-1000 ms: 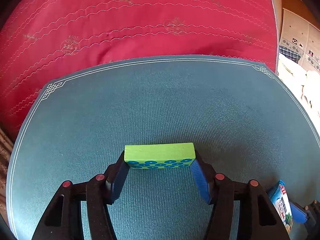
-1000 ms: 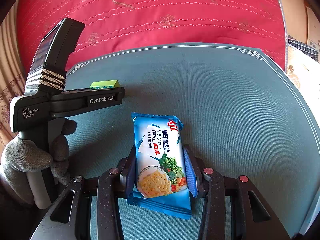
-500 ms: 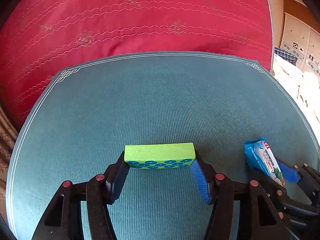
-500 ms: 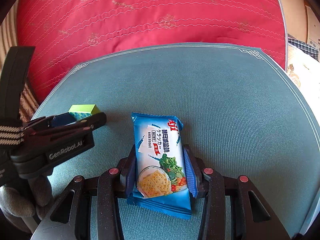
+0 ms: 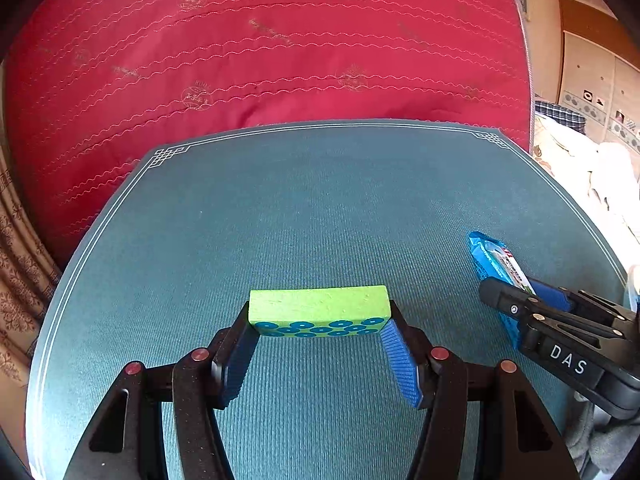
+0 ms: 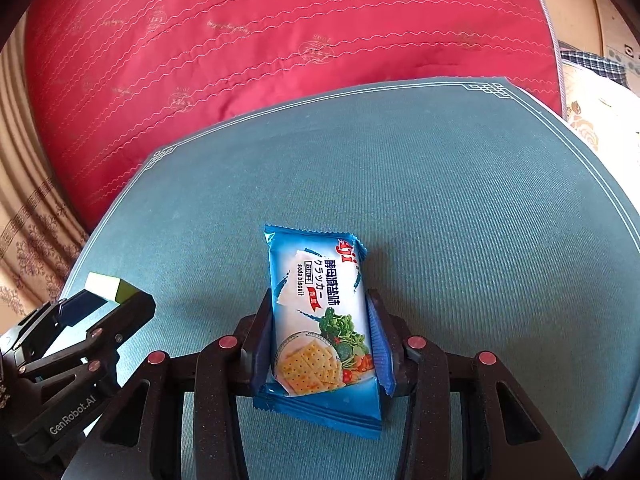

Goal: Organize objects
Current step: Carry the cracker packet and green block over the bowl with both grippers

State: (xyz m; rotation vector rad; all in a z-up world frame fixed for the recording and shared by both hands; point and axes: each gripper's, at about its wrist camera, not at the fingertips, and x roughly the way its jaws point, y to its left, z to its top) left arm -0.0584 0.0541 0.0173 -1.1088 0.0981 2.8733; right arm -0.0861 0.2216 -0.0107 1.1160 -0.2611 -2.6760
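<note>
Green block (image 5: 319, 306) sits clamped in the left gripper (image 5: 319, 350), cracker packet (image 6: 320, 320) pinched in the right gripper (image 6: 320, 344) — both fingers closed on loads over the teal mat (image 5: 320, 208). Carry step; next needs clear set-down spots, kept apart.

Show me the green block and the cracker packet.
green block (image 5: 319, 305), left wrist view, on its plain green top face.
cracker packet (image 6: 320, 312), right wrist view, on the printed front.
</note>
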